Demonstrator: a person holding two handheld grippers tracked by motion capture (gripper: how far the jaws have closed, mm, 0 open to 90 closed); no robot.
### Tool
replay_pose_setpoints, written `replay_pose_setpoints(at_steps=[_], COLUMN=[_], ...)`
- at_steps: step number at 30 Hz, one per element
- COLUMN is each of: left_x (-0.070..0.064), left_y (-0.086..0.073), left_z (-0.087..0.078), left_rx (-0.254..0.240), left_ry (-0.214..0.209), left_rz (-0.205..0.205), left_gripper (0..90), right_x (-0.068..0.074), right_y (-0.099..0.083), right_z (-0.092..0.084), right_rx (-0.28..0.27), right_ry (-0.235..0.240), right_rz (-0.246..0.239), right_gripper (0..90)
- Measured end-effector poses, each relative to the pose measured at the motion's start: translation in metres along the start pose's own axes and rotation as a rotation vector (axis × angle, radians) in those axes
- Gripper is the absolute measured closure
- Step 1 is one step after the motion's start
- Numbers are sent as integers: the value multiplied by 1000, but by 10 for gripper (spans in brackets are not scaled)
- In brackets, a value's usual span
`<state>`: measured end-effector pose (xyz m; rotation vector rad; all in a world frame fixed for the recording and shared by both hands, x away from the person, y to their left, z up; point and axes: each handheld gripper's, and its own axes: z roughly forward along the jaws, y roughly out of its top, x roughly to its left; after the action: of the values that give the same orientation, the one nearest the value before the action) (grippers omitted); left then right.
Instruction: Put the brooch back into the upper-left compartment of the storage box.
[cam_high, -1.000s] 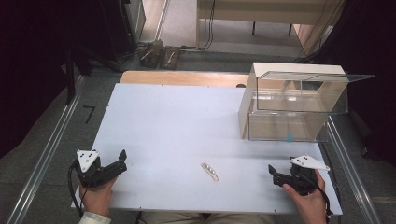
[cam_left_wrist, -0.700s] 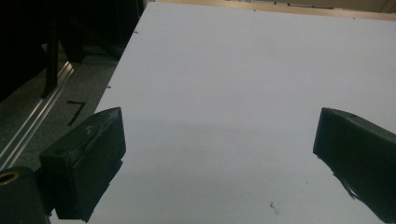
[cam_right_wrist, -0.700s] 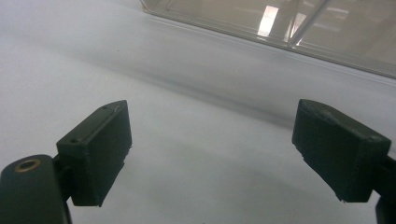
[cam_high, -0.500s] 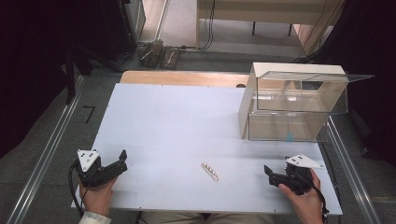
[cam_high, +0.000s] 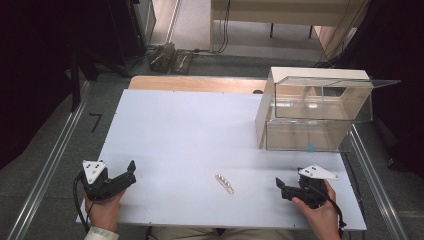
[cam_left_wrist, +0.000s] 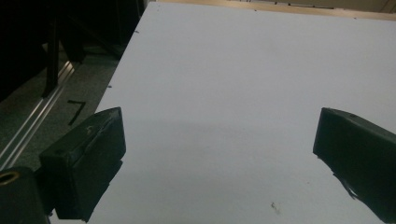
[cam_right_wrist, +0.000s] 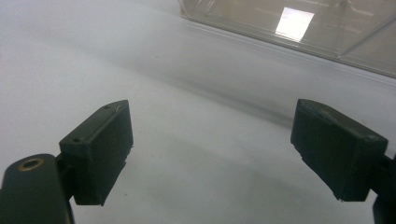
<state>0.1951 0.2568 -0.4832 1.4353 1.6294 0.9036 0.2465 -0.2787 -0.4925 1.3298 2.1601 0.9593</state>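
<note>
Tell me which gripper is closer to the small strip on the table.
The right gripper: it sits nearer the small perforated strip than the left gripper, which rests by the table's left edge.

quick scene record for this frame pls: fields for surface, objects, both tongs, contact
surface: white table board
small part: pale strip with holes, flat near the front edge, between the two tongs
container: clear box at back right, lid raised
left tongs: open, nothing between the jaws, low over the front left
right tongs: open, nothing between the jaws, pointing toward the strip
contact: neither tongs touches the strip
</note>
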Motion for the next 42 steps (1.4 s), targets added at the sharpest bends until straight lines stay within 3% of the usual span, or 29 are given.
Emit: replay_pose_setpoints(at_steps=[42], left_x=[1], left_y=[0], left_z=[0], left_rx=[-1], left_ry=[-3], left_rz=[-3], left_gripper=[16], right_x=[51], right_y=[16], right_z=[22], right_rx=[-10], right_ry=[131], right_rz=[-73], right_gripper=[130])
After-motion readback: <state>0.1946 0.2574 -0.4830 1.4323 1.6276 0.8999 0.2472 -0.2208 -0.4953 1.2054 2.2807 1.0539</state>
